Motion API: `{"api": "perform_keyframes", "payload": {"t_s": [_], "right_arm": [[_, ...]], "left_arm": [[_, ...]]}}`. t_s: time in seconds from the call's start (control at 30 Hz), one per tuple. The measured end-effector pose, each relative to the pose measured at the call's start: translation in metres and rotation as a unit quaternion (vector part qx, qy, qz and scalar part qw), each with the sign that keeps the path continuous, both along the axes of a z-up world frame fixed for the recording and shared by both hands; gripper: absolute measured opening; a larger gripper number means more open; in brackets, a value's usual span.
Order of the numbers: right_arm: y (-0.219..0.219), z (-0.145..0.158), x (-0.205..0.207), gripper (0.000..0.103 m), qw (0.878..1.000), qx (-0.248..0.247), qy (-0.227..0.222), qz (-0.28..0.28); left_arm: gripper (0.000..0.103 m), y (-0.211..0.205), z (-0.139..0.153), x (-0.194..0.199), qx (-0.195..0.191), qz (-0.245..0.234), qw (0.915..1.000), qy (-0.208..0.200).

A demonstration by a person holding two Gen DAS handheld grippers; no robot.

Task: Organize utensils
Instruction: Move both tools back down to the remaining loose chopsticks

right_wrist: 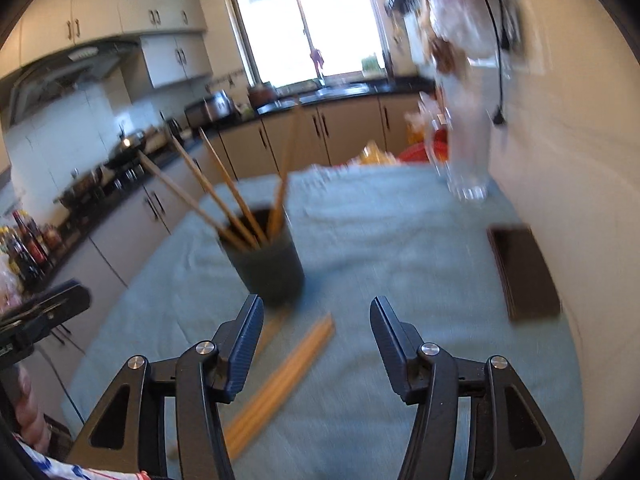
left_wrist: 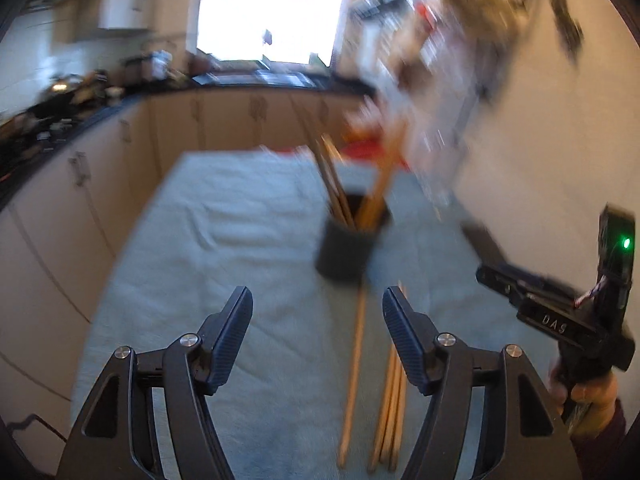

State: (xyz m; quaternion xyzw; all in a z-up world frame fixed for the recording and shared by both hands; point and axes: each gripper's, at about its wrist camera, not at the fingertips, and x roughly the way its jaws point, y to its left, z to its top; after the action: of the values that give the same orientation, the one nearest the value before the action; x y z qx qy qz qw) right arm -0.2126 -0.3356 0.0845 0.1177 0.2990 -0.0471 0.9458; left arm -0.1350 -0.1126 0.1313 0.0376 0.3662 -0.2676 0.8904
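Note:
A dark cup [left_wrist: 347, 242] [right_wrist: 272, 266] stands on the blue-grey cloth and holds several wooden chopsticks [left_wrist: 338, 184] [right_wrist: 224, 196] that lean outward. More chopsticks lie loose on the cloth in front of the cup [left_wrist: 386, 400] [right_wrist: 280, 384]. My left gripper [left_wrist: 318, 316] is open and empty above the loose chopsticks. My right gripper [right_wrist: 316, 326] is open and empty, just behind the cup and above the loose bundle. The right gripper's body also shows at the right edge of the left wrist view [left_wrist: 560, 312]. Both views are blurred.
The cloth-covered table [right_wrist: 400, 240] runs along a white wall on the right. A dark flat box [right_wrist: 524, 276] lies near the wall. A clear glass [right_wrist: 468, 184] stands at the far right end. Kitchen cabinets and a cluttered counter [right_wrist: 120, 168] run along the left.

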Motion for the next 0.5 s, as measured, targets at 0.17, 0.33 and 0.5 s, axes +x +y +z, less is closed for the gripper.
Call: {"api": "perform_keyframes", "payload": {"t_s": [0.17, 0.33, 0.5], "right_arm": [[-0.013, -0.037, -0.012, 0.06, 1.0, 0.015, 0.022, -0.015], [-0.016, -0.053, -0.015, 0.06, 0.999, 0.035, 0.034, -0.011], [-0.011, -0.06, -0.011, 0.06, 0.998, 0.043, 0.042, 0.005]], "left_arm": [[0.031, -0.036, -0.056, 0.017, 0.047, -0.05, 0.9949, 0.074], [0.03, -0.065, -0.085, 0.033, 0.076, -0.063, 0.9906, 0.095], [0.021, -0.098, -0.103, 0.045, 0.118, -0.081, 0.9848, 0.098]]}}
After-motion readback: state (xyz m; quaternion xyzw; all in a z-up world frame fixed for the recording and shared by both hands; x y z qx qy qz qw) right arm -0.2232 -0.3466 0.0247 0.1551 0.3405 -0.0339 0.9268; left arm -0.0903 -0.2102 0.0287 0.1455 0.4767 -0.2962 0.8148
